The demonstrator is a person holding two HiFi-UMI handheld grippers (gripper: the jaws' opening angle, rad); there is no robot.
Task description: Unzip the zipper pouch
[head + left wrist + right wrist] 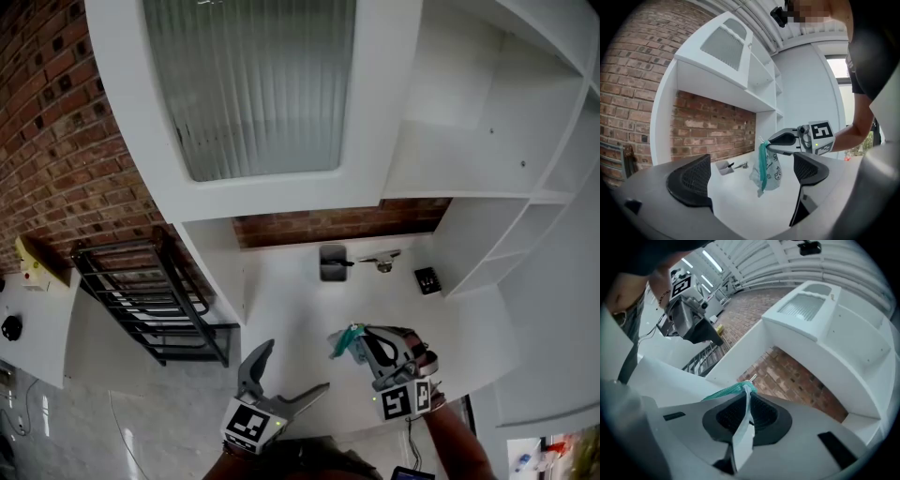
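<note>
My right hand-held gripper [747,416] is clamped on the top end of the zipper pouch [771,169]. The pouch is soft, crinkly and pale, with a small print and a teal zip band, and it hangs limp at centre frame above the smooth white counter [291,309]. My left hand-held gripper [296,367], lower left of centre, stands wide apart and empty; with so thin a pinch on slack fabric, I judge the pouch could slip or swing aside when those jaws reach for the zip.
</note>
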